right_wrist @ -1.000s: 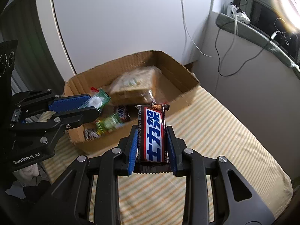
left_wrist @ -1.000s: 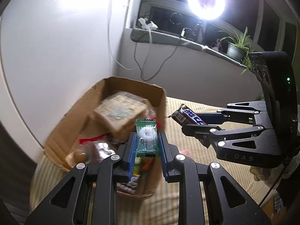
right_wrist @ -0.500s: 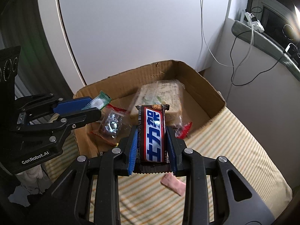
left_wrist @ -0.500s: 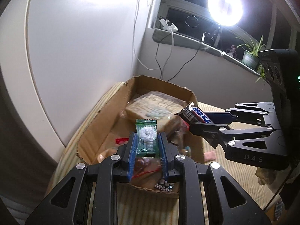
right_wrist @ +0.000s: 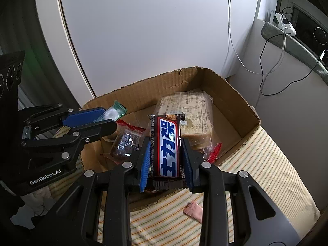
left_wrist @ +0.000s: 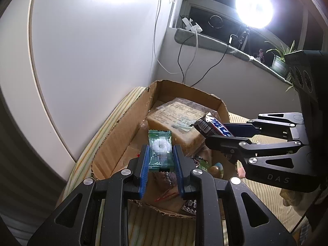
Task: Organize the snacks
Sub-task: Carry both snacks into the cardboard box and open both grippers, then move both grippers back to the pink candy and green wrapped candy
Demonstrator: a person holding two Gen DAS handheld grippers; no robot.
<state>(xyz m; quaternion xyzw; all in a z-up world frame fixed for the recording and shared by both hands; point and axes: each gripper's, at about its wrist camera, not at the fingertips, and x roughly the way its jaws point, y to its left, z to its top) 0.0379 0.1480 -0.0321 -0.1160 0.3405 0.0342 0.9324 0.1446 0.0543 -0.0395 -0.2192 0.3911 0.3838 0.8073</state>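
Note:
An open cardboard box [left_wrist: 114, 143] [right_wrist: 233, 94] sits on a striped cloth and holds several snacks, among them a large wrapped bread block [left_wrist: 176, 121] [right_wrist: 190, 110]. My left gripper [left_wrist: 161, 155] is shut on a small green candy packet [left_wrist: 160, 150] and holds it over the box's near left part; it also shows in the right wrist view [right_wrist: 106, 116]. My right gripper [right_wrist: 165, 153] is shut on a brown chocolate bar [right_wrist: 166, 143] with blue lettering, held above the box's near edge; the bar also shows in the left wrist view [left_wrist: 213, 126].
A small pink item [right_wrist: 193, 213] lies on the striped cloth [right_wrist: 266, 164] in front of the box. A white wall stands close behind the box. Cables [left_wrist: 182, 61] hang from a window ledge with a bright lamp [left_wrist: 254, 6] and a potted plant [left_wrist: 280, 61].
Both grippers have moved forward over the box, each with its snack still held. The box now fills more of both views.

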